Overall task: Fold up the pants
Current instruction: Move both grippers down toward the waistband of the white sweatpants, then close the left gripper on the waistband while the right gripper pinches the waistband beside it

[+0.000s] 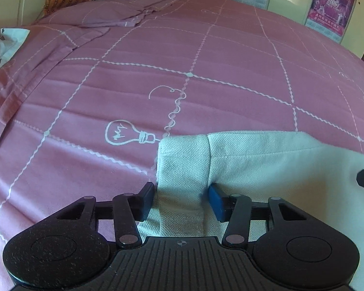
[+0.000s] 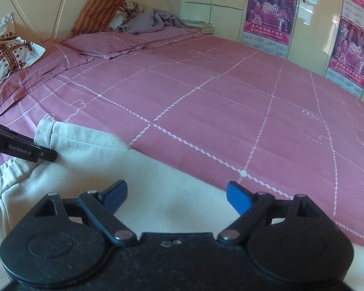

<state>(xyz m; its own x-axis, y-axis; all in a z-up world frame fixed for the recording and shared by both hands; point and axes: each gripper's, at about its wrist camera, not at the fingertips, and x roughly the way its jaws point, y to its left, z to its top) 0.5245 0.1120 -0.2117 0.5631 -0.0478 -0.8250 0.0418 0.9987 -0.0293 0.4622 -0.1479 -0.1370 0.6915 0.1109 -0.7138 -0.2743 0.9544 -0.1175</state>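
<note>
While the left hand-held gripper (image 1: 181,200) angles down at the bed, its two blue pads sit on either side of a raised fold of the pants (image 1: 267,169), right at the cloth, and the fold fills the gap between them; whether they truly pinch it yet, I cannot tell. That fold is the near corner of the cream-white pants, with a hem band running up just ahead of the pads. Over to the right, the right hand-held gripper (image 2: 176,195) hangs above the same garment with its fingers spread wide, nothing between them but flat cloth below. The pants lie on the near edge of the pink bedspread (image 2: 206,97), elastic waistband (image 2: 4,172) off to the left. Farther back, pillows (image 2: 7,48) and a grey blanket (image 2: 153,20) crowd the headboard, posters (image 2: 270,12) on the wardrobe.
</note>
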